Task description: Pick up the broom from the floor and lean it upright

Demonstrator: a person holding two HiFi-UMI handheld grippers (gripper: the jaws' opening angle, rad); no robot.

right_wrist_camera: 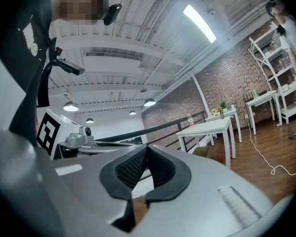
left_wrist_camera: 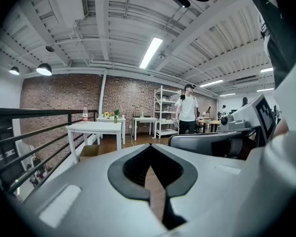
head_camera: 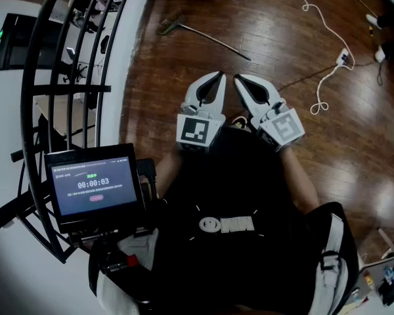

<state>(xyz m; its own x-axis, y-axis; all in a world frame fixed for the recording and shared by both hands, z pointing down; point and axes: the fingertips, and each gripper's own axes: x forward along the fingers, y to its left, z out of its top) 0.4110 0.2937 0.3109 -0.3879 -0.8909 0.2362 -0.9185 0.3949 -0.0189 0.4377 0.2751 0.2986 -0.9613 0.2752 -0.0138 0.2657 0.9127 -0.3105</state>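
The broom (head_camera: pixel 203 37) lies untouched on the floor (head_camera: pixel 177 104), well beyond the left tool (head_camera: pixel 217 77) and the right tool (head_camera: pixel 240 79), both closed and empty.

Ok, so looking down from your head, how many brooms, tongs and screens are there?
broom: 1
tongs: 2 (left tongs, right tongs)
screen: 1
Total: 4
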